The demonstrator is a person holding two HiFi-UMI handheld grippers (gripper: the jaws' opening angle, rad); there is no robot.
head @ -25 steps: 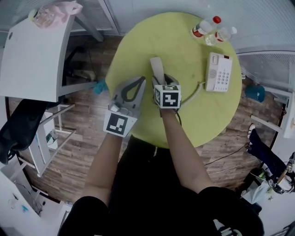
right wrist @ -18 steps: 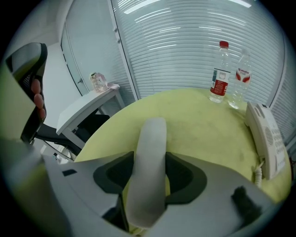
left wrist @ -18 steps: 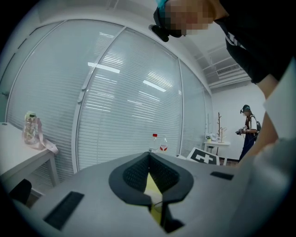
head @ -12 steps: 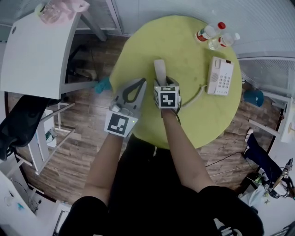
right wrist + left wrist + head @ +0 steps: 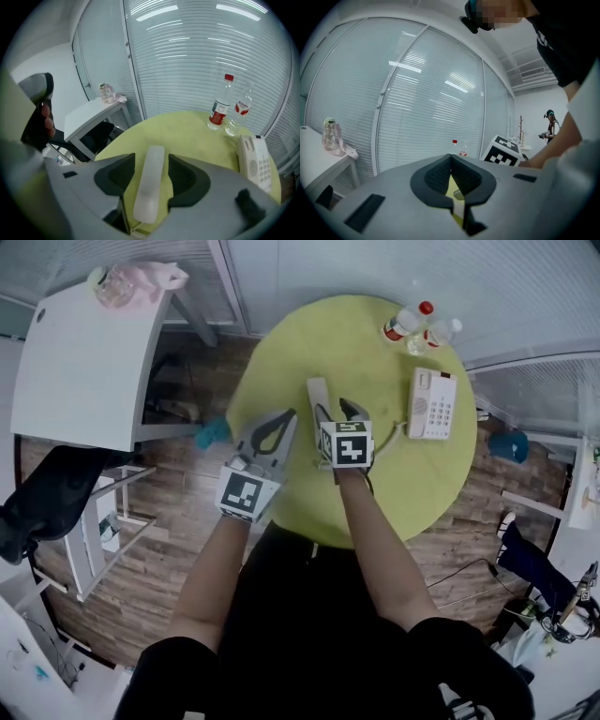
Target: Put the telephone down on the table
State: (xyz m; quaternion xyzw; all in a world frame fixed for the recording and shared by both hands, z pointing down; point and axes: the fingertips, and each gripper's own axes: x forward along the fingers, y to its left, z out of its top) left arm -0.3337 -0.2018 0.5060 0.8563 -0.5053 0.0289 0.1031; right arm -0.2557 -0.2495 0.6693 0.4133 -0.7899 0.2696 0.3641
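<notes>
The white telephone handset [image 5: 318, 397] lies lengthwise on the round yellow-green table [image 5: 370, 357]. My right gripper [image 5: 338, 410] is open over its near end. In the right gripper view the handset [image 5: 150, 185] runs between the spread jaws of my right gripper [image 5: 151, 160], with a gap on each side. The telephone base [image 5: 431, 404] with its keypad sits to the right, joined by a curled cord [image 5: 397, 433]. My left gripper [image 5: 284, 416] hovers at the table's left edge, shut and empty; in its own view the left gripper [image 5: 451, 157] has its jaws meeting.
Two plastic bottles [image 5: 404, 322] [image 5: 434, 334] stand at the table's far side beyond the base [image 5: 255, 159]. A white side table [image 5: 89, 362] with a pink item stands to the left. Wooden floor and a window wall surround the table.
The right jaws have spread apart and no longer grip the handset, which now rests on the table. The left gripper has stayed shut beside it.
</notes>
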